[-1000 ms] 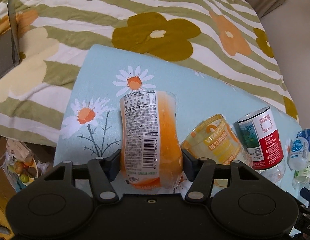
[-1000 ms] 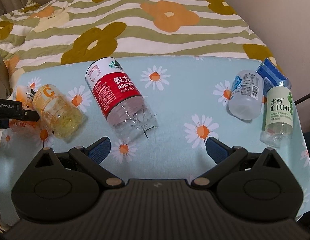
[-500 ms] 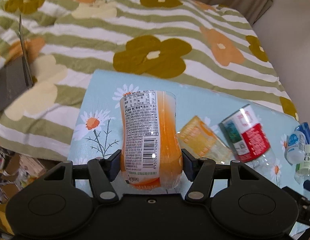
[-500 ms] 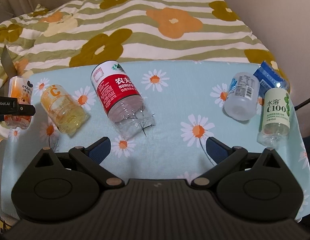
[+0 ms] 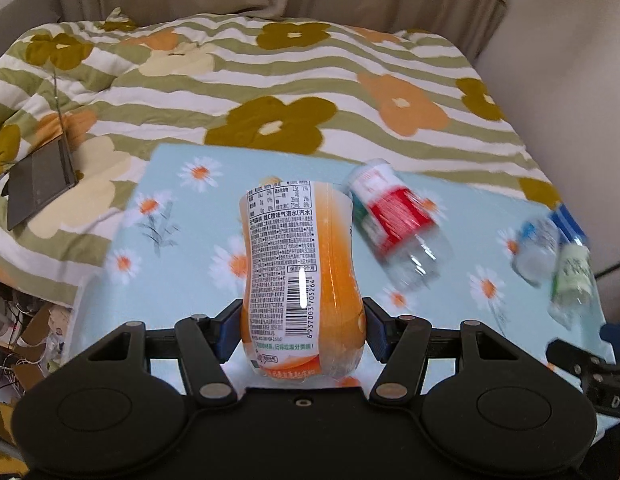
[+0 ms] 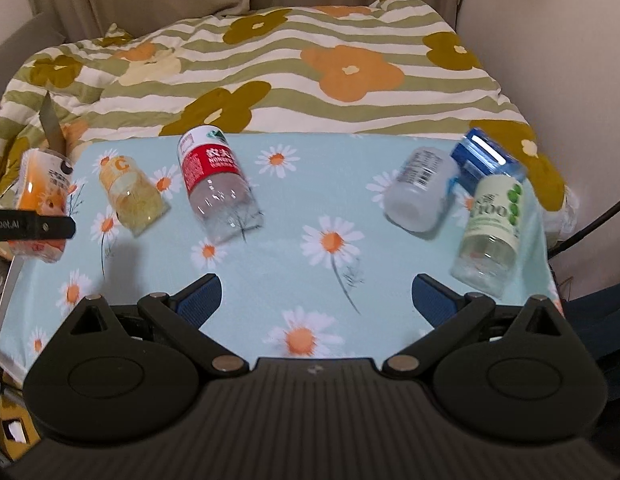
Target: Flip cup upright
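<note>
My left gripper (image 5: 302, 326) is shut on an orange-labelled cup (image 5: 301, 272), pinched near its lower end, with the barcode label facing the camera. In the right wrist view the same orange cup (image 6: 41, 188) hangs at the mat's left edge, with the left gripper (image 6: 33, 226) crossing in front of it. It looks lifted off the mat and tilted. My right gripper (image 6: 318, 292) stands open over the mat's front middle, holding nothing.
Lying on their sides on the light blue daisy mat (image 6: 289, 240) are a yellow cup (image 6: 131, 194), a red-labelled cup (image 6: 215, 184), a white cup (image 6: 422, 190), a blue cup (image 6: 486, 156) and a green-labelled cup (image 6: 490, 232). A laptop (image 5: 41, 180) rests on the floral quilt (image 5: 269, 80).
My left gripper has risen and tipped up with the orange cup held; the yellow cup is now hidden behind it. The right gripper has also lifted, staying open.
</note>
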A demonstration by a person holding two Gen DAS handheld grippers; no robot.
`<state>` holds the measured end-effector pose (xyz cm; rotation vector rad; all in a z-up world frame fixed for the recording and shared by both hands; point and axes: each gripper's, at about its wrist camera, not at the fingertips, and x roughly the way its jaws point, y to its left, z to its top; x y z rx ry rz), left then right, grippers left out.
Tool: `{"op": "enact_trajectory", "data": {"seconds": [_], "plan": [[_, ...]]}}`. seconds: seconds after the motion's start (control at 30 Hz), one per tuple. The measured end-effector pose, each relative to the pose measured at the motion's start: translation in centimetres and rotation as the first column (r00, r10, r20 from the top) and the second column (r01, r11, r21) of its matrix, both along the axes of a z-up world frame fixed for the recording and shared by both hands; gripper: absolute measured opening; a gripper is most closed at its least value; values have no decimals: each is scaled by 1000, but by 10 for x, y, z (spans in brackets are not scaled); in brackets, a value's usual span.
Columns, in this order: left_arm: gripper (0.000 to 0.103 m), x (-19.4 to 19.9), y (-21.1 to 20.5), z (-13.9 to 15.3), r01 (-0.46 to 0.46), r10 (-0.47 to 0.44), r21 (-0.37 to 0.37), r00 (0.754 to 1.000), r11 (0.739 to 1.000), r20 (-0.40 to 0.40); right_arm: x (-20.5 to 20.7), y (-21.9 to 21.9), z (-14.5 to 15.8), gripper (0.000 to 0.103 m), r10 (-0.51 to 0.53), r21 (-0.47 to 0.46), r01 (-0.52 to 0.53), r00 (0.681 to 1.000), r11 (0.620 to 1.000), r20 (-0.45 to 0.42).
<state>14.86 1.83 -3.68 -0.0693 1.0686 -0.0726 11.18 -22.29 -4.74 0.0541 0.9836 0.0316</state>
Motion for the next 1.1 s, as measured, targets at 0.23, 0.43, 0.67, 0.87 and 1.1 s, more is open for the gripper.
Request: {"op": "enact_trajectory", "data": {"seconds": [0.23, 0.43, 0.67, 0.87, 1.1], "plan": [[65, -34, -61, -25, 89, -89, -9, 995, 996, -35, -29, -39, -13, 103, 8, -3, -8, 1000, 1000, -11], [65, -43, -105, -61, 159, -160, -20, 983, 987, -89, -45, -63, -34, 103, -3, -6, 3, 999, 1000, -46], [65, -34, -124, -92, 164, -165, -25, 979, 986, -118, -55, -77, -52, 103, -20, 6, 20, 997, 1000, -76], [65, -32, -129, -102, 172, -173, -22, 975, 985, -138, -58, -81, -59, 103, -22, 7, 22, 995, 1000, -93], [89, -33, -133, -101, 188, -185, 14, 974, 982, -128, -61, -86, -60, 103, -34, 13, 35, 995, 999, -93]]}}
